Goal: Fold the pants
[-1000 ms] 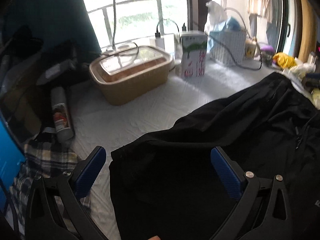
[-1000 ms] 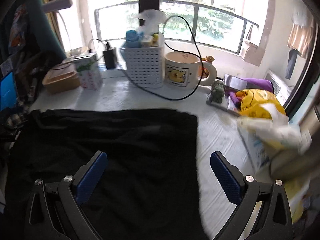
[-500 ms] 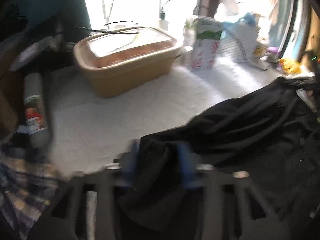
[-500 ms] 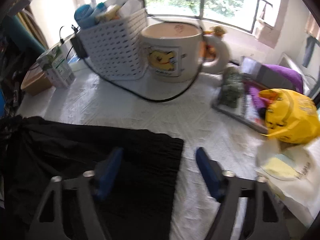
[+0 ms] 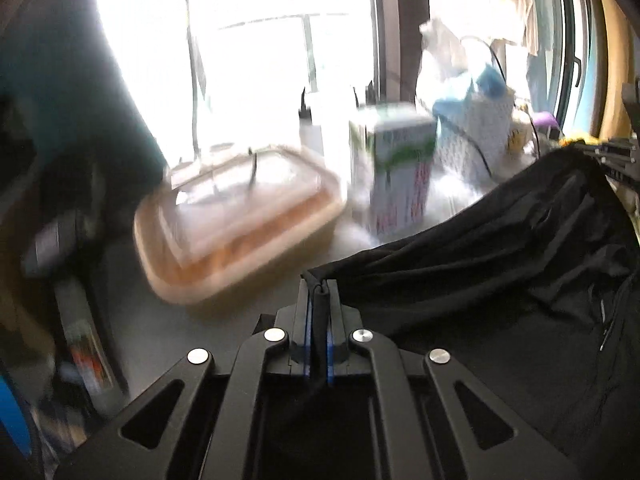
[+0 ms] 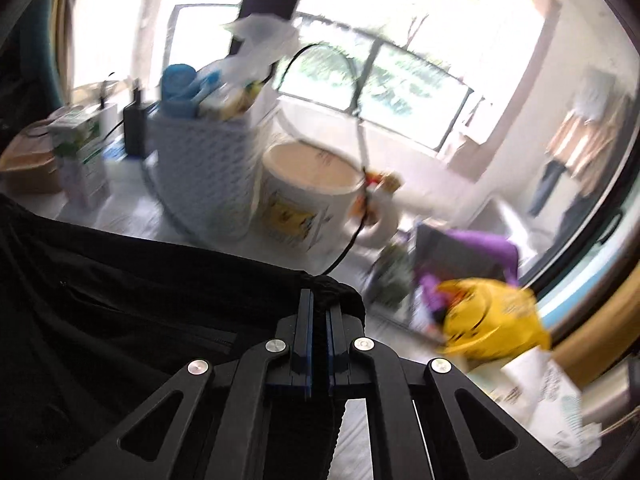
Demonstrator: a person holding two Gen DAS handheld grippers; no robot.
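Note:
Black pants (image 5: 500, 264) are stretched between my two grippers above a white padded table (image 5: 168, 328). My left gripper (image 5: 319, 286) is shut on the pants' left far corner, with a fold of black cloth pinched between its blue pads. In the right wrist view my right gripper (image 6: 319, 300) is shut on the pants' (image 6: 132, 292) right far corner. The cloth sags between the two grips and hangs toward me. Both views are motion-blurred.
A tan lidded container (image 5: 240, 216), a green-and-white carton (image 5: 396, 168) and a white basket (image 6: 208, 168) stand along the window. A large cartoon mug (image 6: 308, 196), a black cable (image 6: 352, 232), purple items and a yellow bag (image 6: 492, 316) lie at the right.
Both grippers went from wide open over the flat pants to shut on its far corners. They have lifted the cloth edge off the table.

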